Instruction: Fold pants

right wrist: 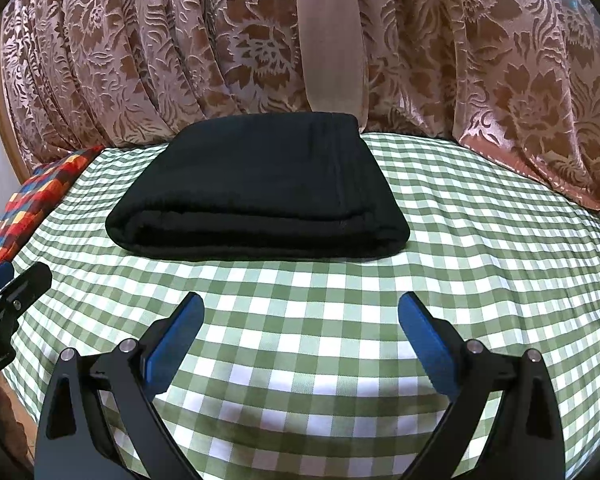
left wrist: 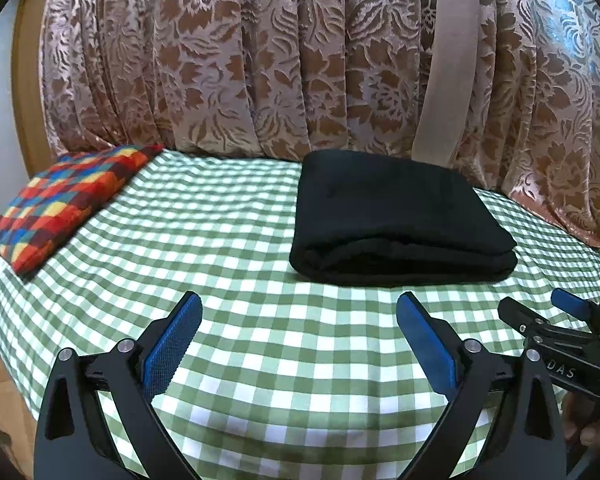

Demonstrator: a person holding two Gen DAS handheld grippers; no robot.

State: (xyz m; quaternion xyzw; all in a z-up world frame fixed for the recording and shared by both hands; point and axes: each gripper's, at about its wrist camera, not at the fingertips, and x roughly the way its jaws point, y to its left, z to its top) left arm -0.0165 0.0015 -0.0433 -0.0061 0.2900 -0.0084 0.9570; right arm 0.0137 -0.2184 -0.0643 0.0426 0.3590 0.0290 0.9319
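Observation:
The black pants (left wrist: 396,216) lie folded into a thick rectangular bundle on the green-and-white checked cloth (left wrist: 227,240), near the curtain. They also show in the right wrist view (right wrist: 259,192). My left gripper (left wrist: 299,308) is open and empty, hovering over the cloth in front of the bundle and a little to its left. My right gripper (right wrist: 301,306) is open and empty, in front of the bundle. The right gripper also shows at the right edge of the left wrist view (left wrist: 540,312). The left gripper shows at the left edge of the right wrist view (right wrist: 11,280).
A brown floral curtain (left wrist: 259,60) hangs right behind the surface. A multicoloured checked cushion (left wrist: 59,204) lies at the back left; it also shows in the right wrist view (right wrist: 31,200). The cloth's front edge drops off below the grippers.

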